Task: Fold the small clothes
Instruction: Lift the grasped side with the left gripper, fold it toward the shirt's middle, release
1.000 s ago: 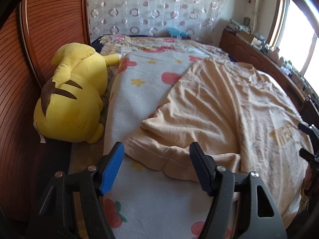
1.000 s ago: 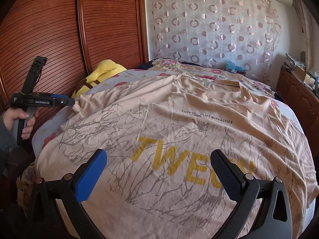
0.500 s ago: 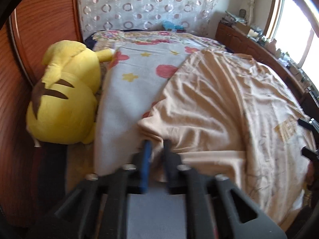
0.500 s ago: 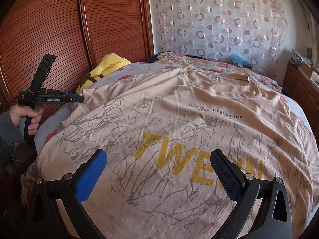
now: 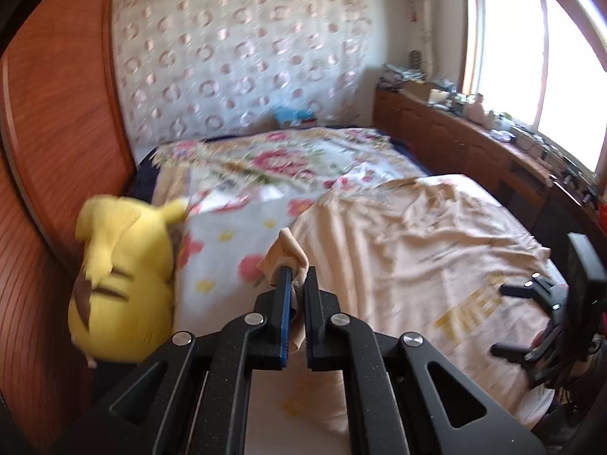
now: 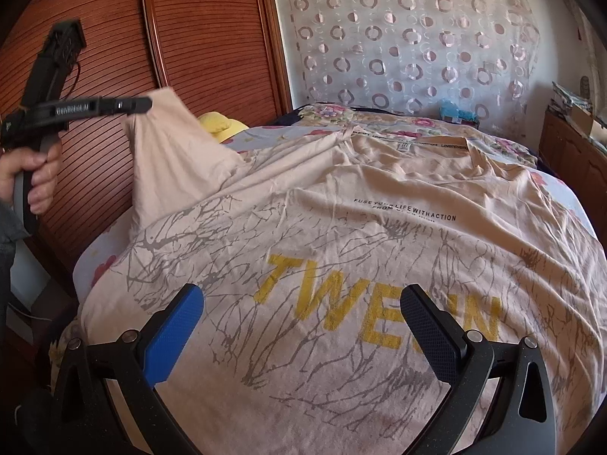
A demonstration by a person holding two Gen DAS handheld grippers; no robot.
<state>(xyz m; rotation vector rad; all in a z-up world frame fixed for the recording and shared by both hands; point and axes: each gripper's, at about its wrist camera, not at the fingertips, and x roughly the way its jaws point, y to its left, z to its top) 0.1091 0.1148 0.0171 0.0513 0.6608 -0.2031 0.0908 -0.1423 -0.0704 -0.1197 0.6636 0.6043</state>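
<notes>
Right hand-held gripper (image 6: 303, 326): held nearest, jaws spread wide, nothing between them, poised over the printed front of the peach T-shirt (image 6: 341, 235). T-shirt: spread flat across the bed (image 5: 227, 242). Left hand-held gripper (image 5: 295, 284): clamped on the sleeve (image 6: 167, 144), which is lifted clear at the left edge. Yellow plush toy (image 5: 121, 280): beyond, far left.

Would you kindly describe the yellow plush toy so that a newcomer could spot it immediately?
Start from the bed with its flowered cover and look to the edge along the reddish slatted wooden wall. There, beside the spread beige T-shirt, lies the plush toy. It is bright yellow with brown stripes, the only stuffed thing there.
</notes>
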